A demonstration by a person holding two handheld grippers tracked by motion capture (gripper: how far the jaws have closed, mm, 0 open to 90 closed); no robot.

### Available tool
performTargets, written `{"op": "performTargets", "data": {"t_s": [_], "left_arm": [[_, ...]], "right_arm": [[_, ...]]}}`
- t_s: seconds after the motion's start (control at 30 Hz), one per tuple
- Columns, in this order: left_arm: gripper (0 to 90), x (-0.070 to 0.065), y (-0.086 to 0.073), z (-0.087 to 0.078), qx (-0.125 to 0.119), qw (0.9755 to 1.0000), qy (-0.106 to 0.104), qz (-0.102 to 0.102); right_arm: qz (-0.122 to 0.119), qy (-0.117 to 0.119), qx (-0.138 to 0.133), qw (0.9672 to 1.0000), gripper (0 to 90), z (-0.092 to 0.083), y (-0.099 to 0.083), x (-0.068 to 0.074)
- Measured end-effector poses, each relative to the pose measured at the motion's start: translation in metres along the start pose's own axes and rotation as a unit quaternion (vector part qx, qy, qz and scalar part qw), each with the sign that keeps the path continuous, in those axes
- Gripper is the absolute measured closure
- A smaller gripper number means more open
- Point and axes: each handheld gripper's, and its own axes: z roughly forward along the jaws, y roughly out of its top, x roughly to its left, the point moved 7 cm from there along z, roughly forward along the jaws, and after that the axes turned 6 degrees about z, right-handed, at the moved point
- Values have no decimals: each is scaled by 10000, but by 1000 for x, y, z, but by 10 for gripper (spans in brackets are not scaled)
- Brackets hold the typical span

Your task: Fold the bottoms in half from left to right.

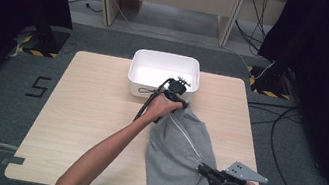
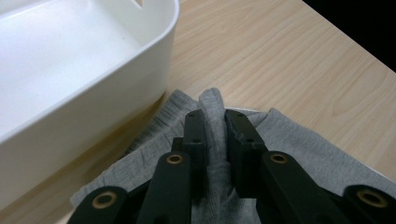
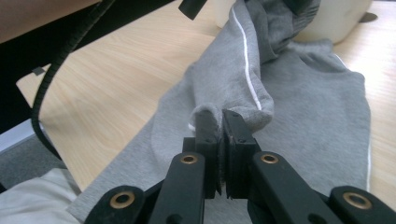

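Observation:
A grey garment (image 1: 176, 160) with a thin white stripe lies on the right half of the wooden table (image 1: 93, 111), reaching from the white tub (image 1: 163, 76) to the near edge. My left gripper (image 1: 177, 100) is at the garment's far end, right beside the tub. In the left gripper view its jaws pinch a raised fold of the grey garment (image 2: 212, 126), next to the white tub (image 2: 79, 70). My right gripper (image 1: 204, 170) is at the near right corner. Its jaws are clamped on a fold of the grey garment (image 3: 233, 84) at the striped edge.
The white tub is empty and stands at the table's far middle. Bare wood spreads over the left half of the table. A black cable (image 3: 56, 70) trails across the right gripper view. Cables and dark curtains lie around the floor (image 1: 278, 127).

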Motion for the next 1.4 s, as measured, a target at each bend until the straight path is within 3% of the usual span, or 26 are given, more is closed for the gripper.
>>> {"op": "performTargets", "data": {"t_s": [0.2, 0.33, 0.4, 0.6, 0.73, 0.83, 0.97, 1.1, 1.23, 1.33, 1.4], "left_arm": [[759, -6, 3, 11, -40, 10000, -5, -46], [666, -11, 7, 15, -235, 9996, -149, -84], [589, -13, 10, 13, -354, 9992, -184, -61], [543, -4, 11, -9, -465, 9989, -79, 77], [531, 6, 0, -24, -395, 9990, 2, 193], [510, 8, -17, -33, -338, 9987, 6, 390], [499, 18, -40, -38, -295, 9986, 140, 414], [484, 27, -61, -26, -84, 9979, 403, 507], [475, 33, -79, -1, 201, 9958, 644, 615], [480, 35, -82, 4, 223, 9937, 787, 760], [481, 34, -82, 4, 246, 9924, 845, 865]], "right_arm": [[104, -102, 98, 9998, 865, 0, -8, -11], [200, -160, 162, 9995, 865, 1, -14, -17], [253, -208, 190, 9993, 865, 0, -17, -21], [356, -323, 273, 9985, 864, -1, -25, -33], [374, -336, 311, 9983, 862, -1, -27, -36], [362, -374, 345, 9981, 861, -2, -28, -38], [343, -446, 426, 9975, 861, -4, -30, -42], [313, -460, 357, 9978, 864, -8, -24, -39], [63, -417, 138, 9990, 870, -19, -8, -25], [-118, -483, 16, 9988, 870, -32, 3, -18], [-178, -607, 1, 9980, 870, -39, 6, -23]]}}
